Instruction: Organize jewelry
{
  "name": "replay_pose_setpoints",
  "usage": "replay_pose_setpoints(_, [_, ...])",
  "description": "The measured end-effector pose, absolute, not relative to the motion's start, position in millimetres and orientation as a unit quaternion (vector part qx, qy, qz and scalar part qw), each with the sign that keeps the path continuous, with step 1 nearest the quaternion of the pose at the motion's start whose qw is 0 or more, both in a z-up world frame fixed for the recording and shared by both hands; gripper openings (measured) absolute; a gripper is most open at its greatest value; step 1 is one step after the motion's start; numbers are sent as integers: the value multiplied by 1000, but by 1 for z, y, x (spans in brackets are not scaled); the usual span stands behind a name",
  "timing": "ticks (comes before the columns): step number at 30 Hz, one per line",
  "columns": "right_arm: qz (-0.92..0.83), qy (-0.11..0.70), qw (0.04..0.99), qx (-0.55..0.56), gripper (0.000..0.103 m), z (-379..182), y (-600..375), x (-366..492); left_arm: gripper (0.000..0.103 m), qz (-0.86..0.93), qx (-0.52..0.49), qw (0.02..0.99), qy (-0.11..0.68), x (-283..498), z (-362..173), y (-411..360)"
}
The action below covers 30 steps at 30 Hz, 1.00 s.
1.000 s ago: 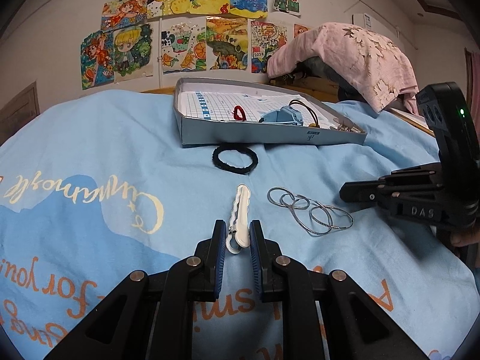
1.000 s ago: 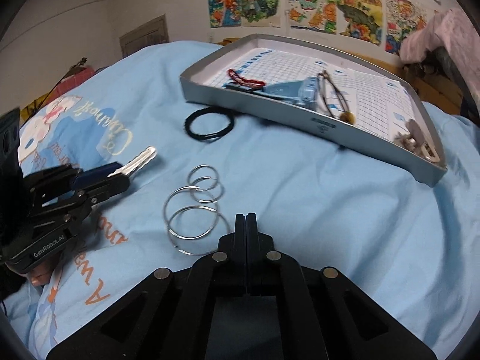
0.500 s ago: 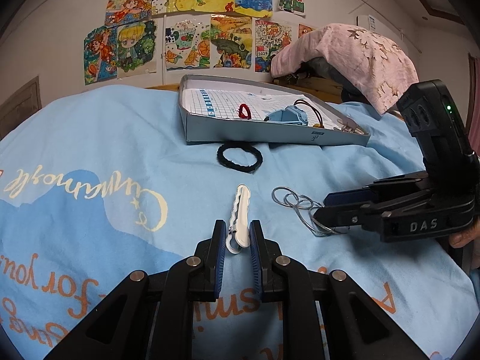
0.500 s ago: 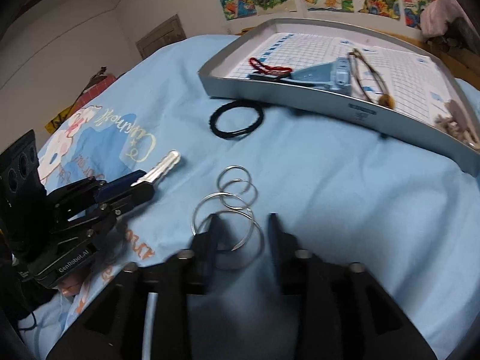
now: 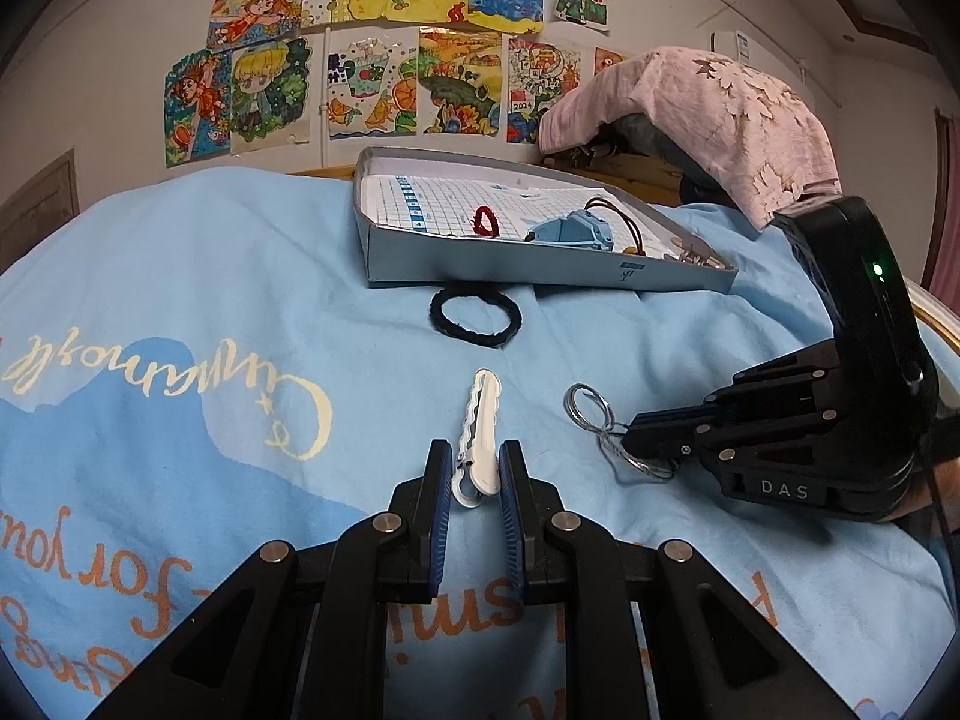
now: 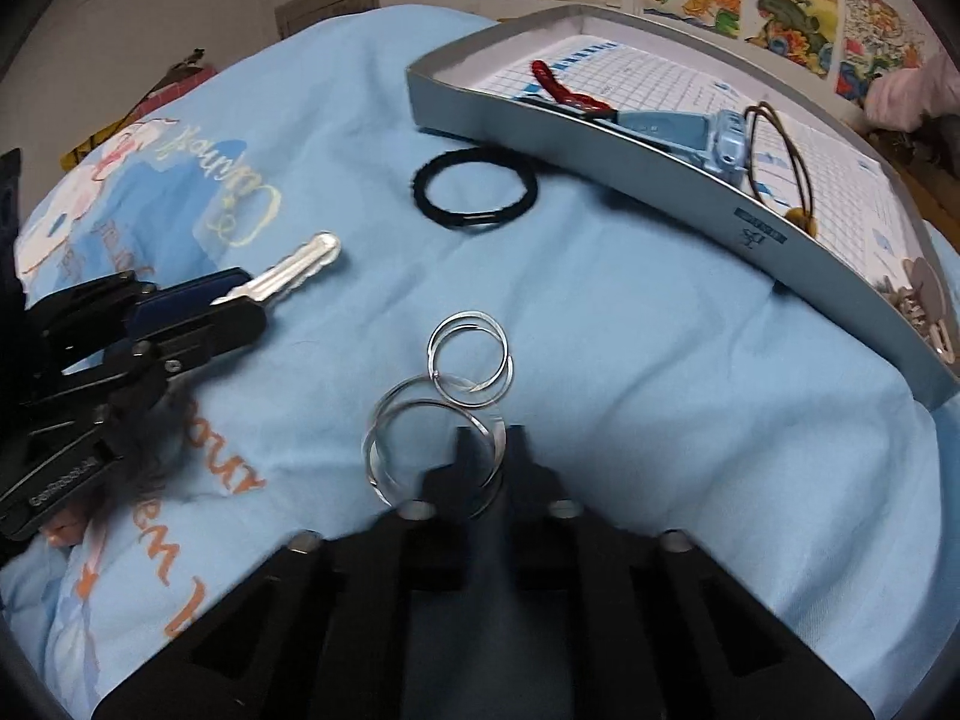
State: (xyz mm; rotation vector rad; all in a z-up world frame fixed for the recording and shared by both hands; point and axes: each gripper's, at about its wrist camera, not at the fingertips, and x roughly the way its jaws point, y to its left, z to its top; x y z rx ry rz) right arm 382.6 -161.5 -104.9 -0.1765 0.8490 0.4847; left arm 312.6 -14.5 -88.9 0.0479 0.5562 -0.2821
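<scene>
Meanwhile, my left gripper [image 5: 474,474] was clenched on the round end of a white hair clip [image 5: 478,432], the rest of the clip lying out ahead on the light blue bedspread [image 5: 240,312], whose cream script and orange lettering I could not read clearly. My right gripper [image 6: 483,456] had its jaws closing on the nearest of the linked silver rings [image 6: 444,414], the wire passing between the fingertips; from the left wrist view its tip sat on those rings, and its black body bore the letters "DAS". A black hair tie [image 5: 477,315] lay just in front of the shallow grey box [image 5: 540,267], apart from clip and rings. Inside the box, on gridded paper, sat a red loop [image 5: 486,221], a pale blue claw clip [image 5: 570,233] and a brown elastic [image 6: 780,162]. Drawings [image 5: 384,48] covered the wall behind; one showed "2024".
</scene>
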Motion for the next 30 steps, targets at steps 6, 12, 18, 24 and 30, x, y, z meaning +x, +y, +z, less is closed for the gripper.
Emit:
replay_pose_setpoints(6, [206,365,905,-69,4,-92,-170,372,15,-143,20,955,258,308,-75,-19])
replay_pose_setpoints(12, [193,318,928,-31,4,-72,-190,365,15,-131,29,960,247,315,-50,-29])
replay_pose_setpoints(18, [164,262,951,-4,4,-45,-219,387,15,-101,12,969,225,348,-15,-42])
replay_pose_setpoints(24, [73,218,973,9,4,-31,-251,418,15,-86,-6,970,228,406,-3,-70])
replay_pose_setpoints(30, [22,205,978,23,4,-33,-283,459,15,-98,-6,961,258,455,-19,-96])
